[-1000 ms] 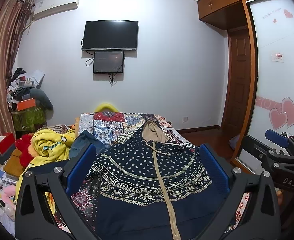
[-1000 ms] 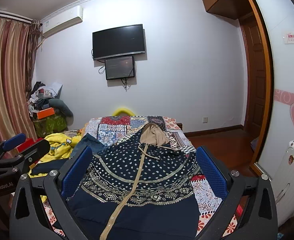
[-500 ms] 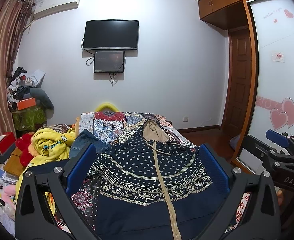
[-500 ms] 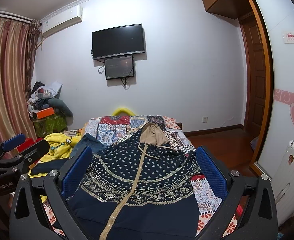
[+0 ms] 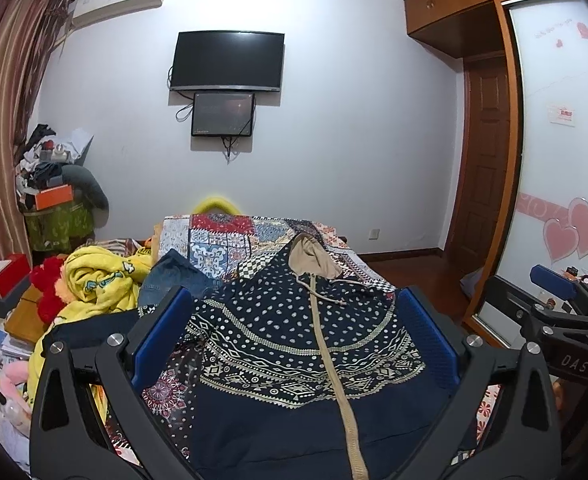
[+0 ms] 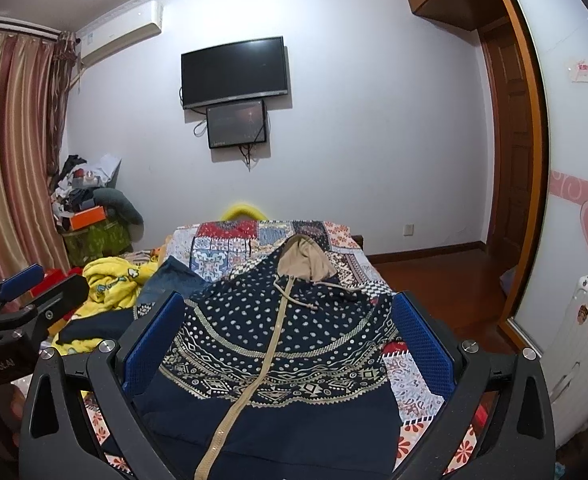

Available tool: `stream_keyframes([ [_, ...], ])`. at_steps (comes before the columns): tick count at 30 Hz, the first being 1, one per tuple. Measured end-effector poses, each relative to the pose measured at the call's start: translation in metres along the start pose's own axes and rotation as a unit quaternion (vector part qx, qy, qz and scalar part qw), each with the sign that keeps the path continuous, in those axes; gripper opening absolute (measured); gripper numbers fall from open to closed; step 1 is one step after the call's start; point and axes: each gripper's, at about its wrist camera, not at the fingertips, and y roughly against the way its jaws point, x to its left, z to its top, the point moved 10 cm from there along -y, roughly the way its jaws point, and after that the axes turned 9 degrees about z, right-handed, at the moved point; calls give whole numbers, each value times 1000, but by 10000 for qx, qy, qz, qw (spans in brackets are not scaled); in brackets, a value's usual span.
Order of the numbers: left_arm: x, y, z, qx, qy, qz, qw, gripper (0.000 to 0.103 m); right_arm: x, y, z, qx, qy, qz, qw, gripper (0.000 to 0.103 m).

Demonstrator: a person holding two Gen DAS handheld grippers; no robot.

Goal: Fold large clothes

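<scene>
Unchanged since earlier frame: hooded garment (image 5: 294, 336) flat on bed (image 5: 222, 240) (hood far); left hand-held gripper (image 5: 294, 344) and right hand-held gripper (image 6: 290, 344) spread, empty.

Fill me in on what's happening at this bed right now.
A person holds a two-finger gripper in each hand over a navy patterned hooded jacket spread flat on a patchwork bedspread, hood pointing toward the far wall. The left gripper and the right gripper both hang open above the jacket, gripping nothing. No fold shows yet; the tan zipper runs straight down the front. A yellow blanket and jeans lie heaped to the left.
</scene>
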Motion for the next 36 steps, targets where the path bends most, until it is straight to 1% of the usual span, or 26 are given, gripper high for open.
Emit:
stream_keyframes([
  [4, 16, -22, -6, 127, 28, 84, 9999, 103, -4, -15, -6, 179, -15, -36, 9998, 103],
  [6, 28, -37, -11, 232, 35, 245, 9994, 103, -7, -26, -10, 275, -31, -60, 9996, 103],
  [8, 48, -59, -19, 427, 100, 456, 9980, 103, -12, -38, -14, 397, -29, -103, 9992, 103],
  [10, 65, -79, -26, 634, 218, 507, 9965, 103, -15, -52, -19, 512, -5, -169, 9985, 103],
  [12, 88, -101, -34, 830, 372, 640, 9938, 103, -20, -65, -23, 607, 35, -248, 9978, 103],
  [14, 117, -125, -44, 1060, 486, 880, 9893, 103, -25, -79, -29, 741, 68, -307, 9968, 103],
  [16, 140, -144, -55, 1267, 537, 1027, 9851, 103, -30, -95, -33, 886, 44, -335, 9955, 103],
  [19, 184, -173, -75, 1611, 644, 1302, 9762, 103, -40, -123, -38, 1104, -59, -345, 9933, 103],
  [21, 210, -189, -87, 1808, 751, 1403, 9706, 103, -46, -139, -41, 1232, -126, -339, 9917, 103],
  [23, 239, -204, -102, 2074, 943, 1470, 9625, 103, -53, -157, -43, 1367, -185, -377, 9897, 103],
  [27, 293, -228, -138, 2573, 1464, 1565, 9423, 103, -58, -191, -46, 1547, -61, -444, 9869, 103],
  [30, 318, -242, -166, 2963, 2010, 1351, 9239, 103, -62, -214, -50, 1710, 23, -432, 9843, 103],
  [31, 326, -247, -176, 3084, 2282, 1214, 9155, 103, -63, -221, -53, 1770, 10, -415, 9833, 103],
  [33, 338, -254, -190, 3215, 2713, 1048, 9011, 103, -64, -237, -60, 1957, -77, -355, 9800, 103],
  [36, 356, -264, -204, 3291, 3205, 929, 8834, 101, -64, -260, -74, 2240, -231, -252, 9740, 103],
])
